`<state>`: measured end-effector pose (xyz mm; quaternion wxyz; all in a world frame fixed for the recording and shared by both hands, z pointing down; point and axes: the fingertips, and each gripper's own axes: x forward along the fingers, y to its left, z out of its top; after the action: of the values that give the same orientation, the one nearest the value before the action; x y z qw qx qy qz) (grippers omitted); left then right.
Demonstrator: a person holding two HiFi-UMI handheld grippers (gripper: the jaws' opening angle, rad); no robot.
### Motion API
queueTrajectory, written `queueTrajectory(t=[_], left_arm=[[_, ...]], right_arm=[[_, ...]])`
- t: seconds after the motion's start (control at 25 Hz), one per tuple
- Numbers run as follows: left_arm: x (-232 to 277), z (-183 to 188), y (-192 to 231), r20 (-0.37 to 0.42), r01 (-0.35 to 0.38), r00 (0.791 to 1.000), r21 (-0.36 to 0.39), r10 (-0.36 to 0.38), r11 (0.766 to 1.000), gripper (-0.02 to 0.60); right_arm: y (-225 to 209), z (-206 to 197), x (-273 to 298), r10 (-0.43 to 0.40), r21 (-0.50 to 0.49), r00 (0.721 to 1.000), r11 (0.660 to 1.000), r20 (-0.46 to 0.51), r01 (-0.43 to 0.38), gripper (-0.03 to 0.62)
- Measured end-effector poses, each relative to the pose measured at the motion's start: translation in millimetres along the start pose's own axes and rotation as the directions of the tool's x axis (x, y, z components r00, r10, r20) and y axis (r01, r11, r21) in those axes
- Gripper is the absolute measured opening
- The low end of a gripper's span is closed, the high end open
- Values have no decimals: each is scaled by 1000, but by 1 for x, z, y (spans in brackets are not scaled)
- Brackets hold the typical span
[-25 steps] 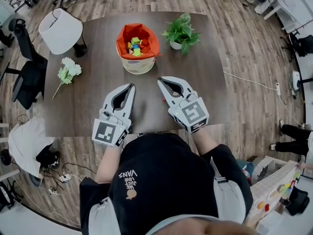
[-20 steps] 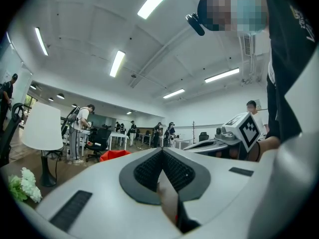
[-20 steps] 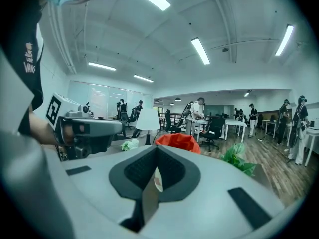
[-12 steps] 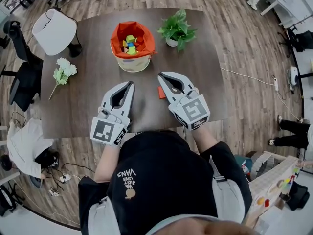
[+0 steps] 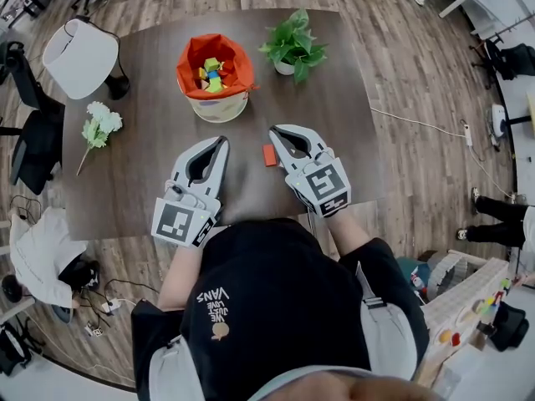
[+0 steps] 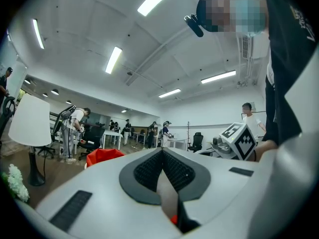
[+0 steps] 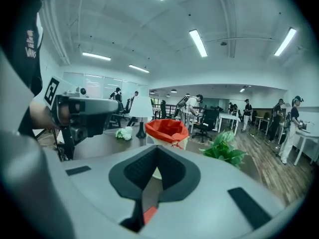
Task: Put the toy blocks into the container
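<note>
The left tongs [image 5: 223, 142] and right tongs [image 5: 274, 132] are closed, empty. Best spread the right tongs, then straddle the red block [image 5: 269, 154] squarely.

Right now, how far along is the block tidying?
Done: several blocks already sit in the container. In hand: nothing; the left gripper and right gripper are both shut and empty. Left: one red block lies on the table beside the right gripper.

"VANS" in white print, on person's black shirt [image 5: 284, 299]
</note>
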<state>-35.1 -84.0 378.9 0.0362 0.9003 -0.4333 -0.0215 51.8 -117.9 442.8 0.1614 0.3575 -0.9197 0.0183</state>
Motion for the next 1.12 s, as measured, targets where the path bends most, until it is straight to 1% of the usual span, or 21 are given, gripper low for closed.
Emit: queueTrajectory(t=[0.6, 0.88, 1.12], left_arm=[[5, -6, 5, -21, -15, 1000, -4, 15, 1000, 11], [5, -7, 9, -28, -21, 999, -5, 21, 1000, 11], [4, -7, 12, -29, -25, 999, -4, 24, 1000, 11]], right_arm=[[-5, -47, 22, 35, -14, 992, 999, -119, -37, 17], [-2, -83, 31, 60, 14, 976, 998, -207, -58, 17], [2, -127, 40, 90, 28, 945, 996, -315, -86, 17]])
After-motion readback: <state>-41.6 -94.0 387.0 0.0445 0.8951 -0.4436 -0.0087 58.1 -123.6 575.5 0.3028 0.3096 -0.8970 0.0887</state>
